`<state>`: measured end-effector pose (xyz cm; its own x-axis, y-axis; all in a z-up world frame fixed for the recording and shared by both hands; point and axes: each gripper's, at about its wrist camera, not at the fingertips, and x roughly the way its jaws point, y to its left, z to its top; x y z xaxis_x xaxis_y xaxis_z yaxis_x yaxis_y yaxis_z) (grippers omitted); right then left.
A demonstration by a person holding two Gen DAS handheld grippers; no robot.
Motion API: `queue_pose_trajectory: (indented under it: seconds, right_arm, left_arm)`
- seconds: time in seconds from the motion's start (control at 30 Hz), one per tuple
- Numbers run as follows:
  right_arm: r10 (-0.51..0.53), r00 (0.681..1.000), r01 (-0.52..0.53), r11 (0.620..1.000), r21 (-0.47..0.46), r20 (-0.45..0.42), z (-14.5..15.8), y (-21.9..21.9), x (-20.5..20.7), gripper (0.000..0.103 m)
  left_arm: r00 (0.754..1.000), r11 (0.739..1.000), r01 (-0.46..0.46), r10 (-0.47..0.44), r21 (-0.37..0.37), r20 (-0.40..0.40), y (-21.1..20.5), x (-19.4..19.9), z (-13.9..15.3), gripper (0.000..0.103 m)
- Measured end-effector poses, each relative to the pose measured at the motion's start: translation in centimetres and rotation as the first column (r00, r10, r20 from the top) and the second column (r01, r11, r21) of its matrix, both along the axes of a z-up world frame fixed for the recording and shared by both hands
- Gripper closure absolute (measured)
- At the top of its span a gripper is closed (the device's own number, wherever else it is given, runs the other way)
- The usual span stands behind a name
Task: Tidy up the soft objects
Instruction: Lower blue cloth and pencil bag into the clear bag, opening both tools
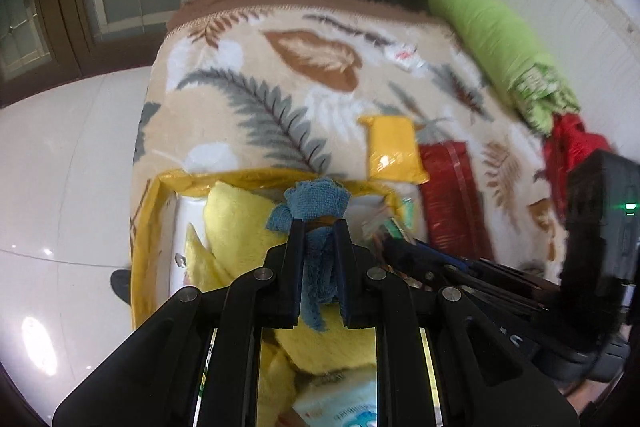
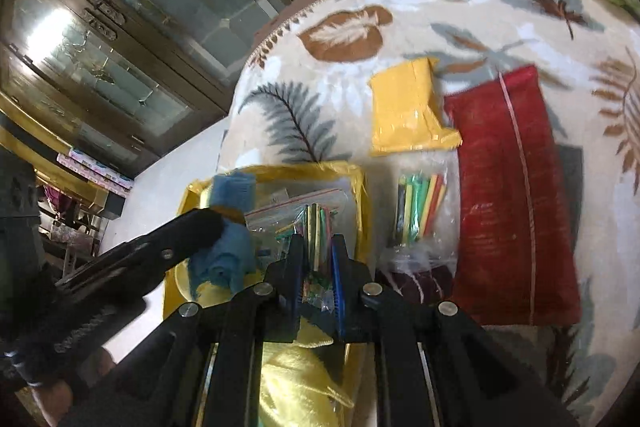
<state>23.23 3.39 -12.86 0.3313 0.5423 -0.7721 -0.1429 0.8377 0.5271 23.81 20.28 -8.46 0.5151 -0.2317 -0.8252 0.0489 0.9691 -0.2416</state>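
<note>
Left gripper (image 1: 318, 227) clamped on the blue cloth (image 1: 316, 201), right over the yellow box (image 1: 140, 219) and its yellow plush (image 1: 236, 227). Right gripper (image 2: 318, 247) pinching a bag of sticks (image 2: 316, 227) above that box. Beyond, on the blanket (image 1: 280, 75): yellow pouch (image 2: 404, 107), red pouch (image 2: 512, 195).

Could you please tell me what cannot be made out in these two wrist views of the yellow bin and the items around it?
- Left wrist view: the bottom of the yellow bin is hidden by the yellow plush and the left gripper holding the blue cloth.
- Left wrist view: the printed packet is cut off by the gripper frame, its text blurred.
- Right wrist view: the right gripper clamps a clear bag of coloured sticks; the count is unreadable.
</note>
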Motion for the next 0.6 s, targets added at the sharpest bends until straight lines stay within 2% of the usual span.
queue_pose_trajectory:
  seconds: [0.07, 0.17, 0.2, 0.23, 0.27, 0.3, 0.33, 0.47, 0.6]
  right_arm:
    - [-0.003, 1.000, 0.003, 1.000, -0.018, 0.004, -0.3, 0.1, -0.2, 0.089]
    - [0.008, 1.000, -0.007, 1.000, -0.014, 0.016, -0.2, 0.1, -0.6, 0.088]
    - [0.013, 1.000, -0.013, 1.000, -0.002, 0.023, -0.1, -0.1, -0.9, 0.083]
    - [0.017, 0.999, -0.017, 1.000, 0.013, 0.036, 0.2, -0.3, -1.1, 0.076]
    - [0.022, 0.998, -0.024, 0.999, 0.046, 0.061, 0.7, -0.7, -1.4, 0.059]
    - [0.016, 0.996, -0.021, 0.998, 0.063, 0.084, 1.3, -1.1, -1.8, 0.037]
    - [-0.006, 0.994, -0.002, 0.998, 0.068, 0.111, 2.0, -1.7, -2.3, 0.032]
    - [-0.046, 0.985, 0.023, 0.990, 0.137, 0.163, 4.3, -5.1, -4.5, 0.031]
    - [-0.112, 0.987, 0.092, 0.982, 0.166, 0.117, 3.5, -9.7, -6.3, 0.031]
  left_arm:
    - [1.000, 1.000, 0.001, -0.001, -0.003, -0.021, 0.1, 0.3, -1.0, 0.089]
    - [1.000, 0.996, -0.010, 0.008, -0.090, -0.019, 1.1, 0.0, -1.3, 0.087]
    - [1.000, 0.992, -0.019, 0.016, -0.121, -0.027, 1.5, 0.0, -1.3, 0.085]
    - [0.999, 0.983, -0.026, 0.020, -0.184, -0.035, 2.0, 0.0, -1.3, 0.074]
    - [0.999, 0.966, -0.040, 0.030, -0.254, -0.042, 2.7, -0.3, -1.3, 0.056]
    - [0.999, 0.959, -0.047, 0.038, -0.281, -0.038, 3.0, -0.5, -1.1, 0.047]
    - [0.999, 0.949, -0.053, 0.049, -0.312, -0.020, 3.3, -1.1, -0.7, 0.041]
    - [0.996, 0.941, -0.051, 0.074, -0.335, 0.056, 2.7, -3.8, 1.6, 0.041]
    - [0.990, 0.961, -0.015, 0.053, -0.275, 0.133, -0.4, -6.3, 3.5, 0.041]
